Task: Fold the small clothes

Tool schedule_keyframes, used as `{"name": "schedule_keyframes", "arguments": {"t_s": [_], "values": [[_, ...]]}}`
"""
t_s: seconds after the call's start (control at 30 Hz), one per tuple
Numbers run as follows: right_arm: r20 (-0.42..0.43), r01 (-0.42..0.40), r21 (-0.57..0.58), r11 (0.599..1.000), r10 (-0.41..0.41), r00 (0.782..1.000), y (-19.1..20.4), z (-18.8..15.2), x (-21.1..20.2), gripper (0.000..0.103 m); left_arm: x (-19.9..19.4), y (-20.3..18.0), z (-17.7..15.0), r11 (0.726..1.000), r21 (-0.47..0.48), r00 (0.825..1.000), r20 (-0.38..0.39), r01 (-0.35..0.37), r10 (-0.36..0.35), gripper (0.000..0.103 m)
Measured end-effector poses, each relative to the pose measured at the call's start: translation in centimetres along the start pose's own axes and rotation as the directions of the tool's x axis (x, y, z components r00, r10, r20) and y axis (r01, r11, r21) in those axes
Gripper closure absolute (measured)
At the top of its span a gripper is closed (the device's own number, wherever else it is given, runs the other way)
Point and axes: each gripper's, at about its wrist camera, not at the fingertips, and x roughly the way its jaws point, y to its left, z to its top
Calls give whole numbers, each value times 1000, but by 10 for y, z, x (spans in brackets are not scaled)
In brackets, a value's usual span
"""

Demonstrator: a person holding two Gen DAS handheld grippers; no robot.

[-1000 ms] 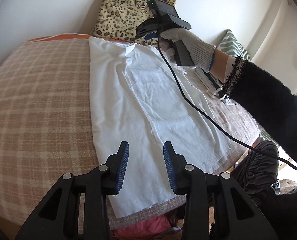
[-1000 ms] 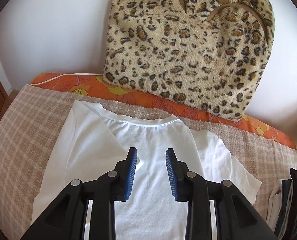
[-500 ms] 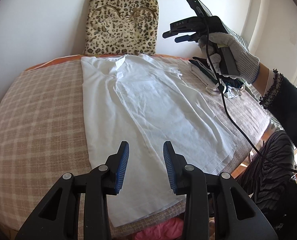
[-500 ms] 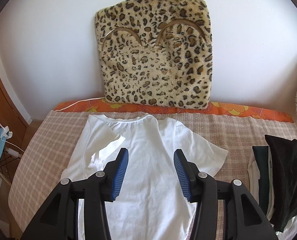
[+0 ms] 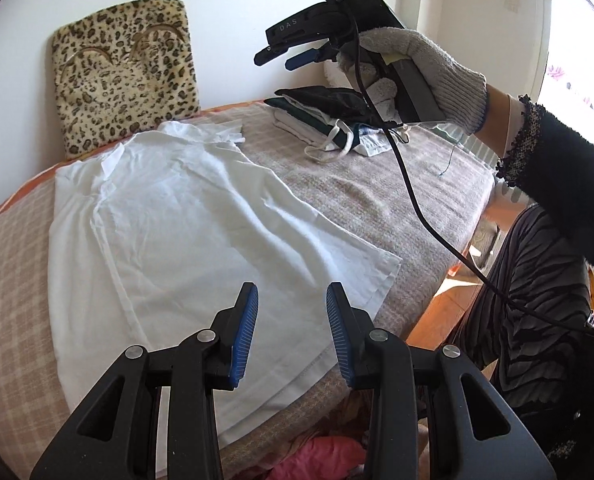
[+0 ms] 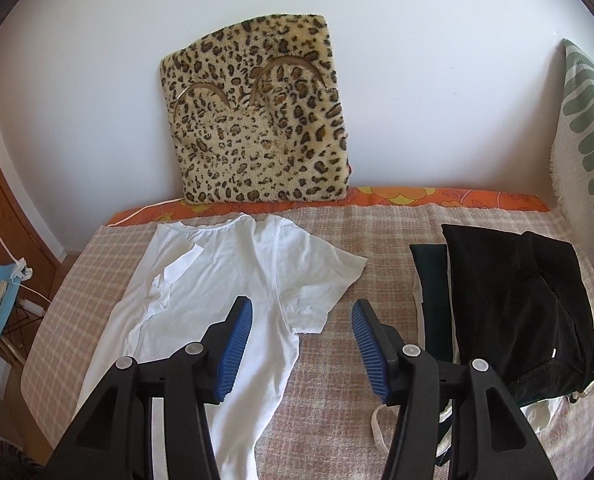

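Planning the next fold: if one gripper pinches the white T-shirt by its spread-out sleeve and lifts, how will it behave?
The white T-shirt will probably go limp and drape: it lies flat with soft wrinkles, one sleeve already folded in. It looks thin, so likely light. On the checked blanket it may drag and bunch rather than slide cleanly.

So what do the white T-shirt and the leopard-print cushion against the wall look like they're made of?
White short-sleeved T-shirt: thin matte knit, probably cotton jersey; it lies limp with soft creases and stitched hems. Leopard-print square cushion: plush faux fur, going by the fuzzy pile and soft edge; two smooth tan curved trims on it could be leatherette, hard to tell.
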Motion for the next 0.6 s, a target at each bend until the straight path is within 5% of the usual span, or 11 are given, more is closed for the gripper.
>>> {"name": "schedule_keyframes", "arguments": {"t_s": [0.1, 0.2, 0.27, 0.6], "values": [[8, 22, -5, 1000, -22, 1000, -12, -3, -6, 49, 13, -16, 4, 1000, 25, 1000, -26, 13, -13, 67], [7, 35, 4, 999, -35, 999, -24, -7, -10, 41, 24, -29, 6, 999, 28, 998, -47, 35, -34, 43], [23, 48, 9, 999, -48, 999, -30, -9, -13, 27, 32, -35, 8, 998, 29, 997, -57, 51, -49, 42], [33, 56, 52, 997, -58, 998, -55, -14, -15, 22, 65, -60, 16, 993, 59, 990, -106, 98, -91, 42]]}}
